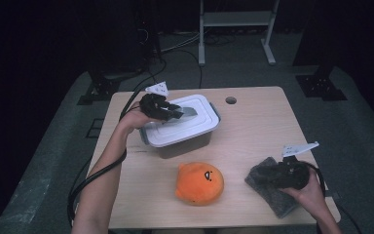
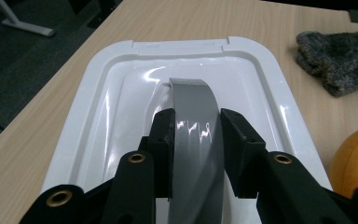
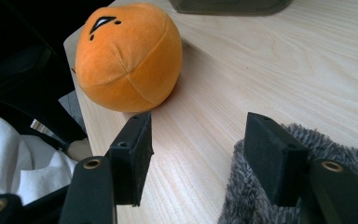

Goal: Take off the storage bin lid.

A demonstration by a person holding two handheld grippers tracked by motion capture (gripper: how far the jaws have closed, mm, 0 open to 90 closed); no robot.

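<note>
A box with a white lid (image 1: pixel 175 131) stands at the back left of the table. My left gripper (image 1: pixel 177 113) reaches over it from the left, shut on the lid's grey handle (image 2: pixel 193 100), with one black pad on each side of the strip. The lid (image 2: pixel 121 93) lies flat on the box. An orange plush ball (image 1: pixel 199 183) with a printed face sits near the table's front edge. At the front right lies a grey fuzzy cloth (image 1: pixel 268 190). My right gripper (image 3: pixel 196 135) stands open just above the table, one jaw over the edge of the cloth (image 3: pixel 340 144), nothing between the pads.
The wooden table (image 1: pixel 258 122) has a round hole (image 1: pixel 231 100) at its back edge. From the right gripper view the plush ball (image 3: pixel 128 56) lies ahead to the left and the box's dark base (image 3: pixel 228 5) beyond it. Cables trail off the table's left side.
</note>
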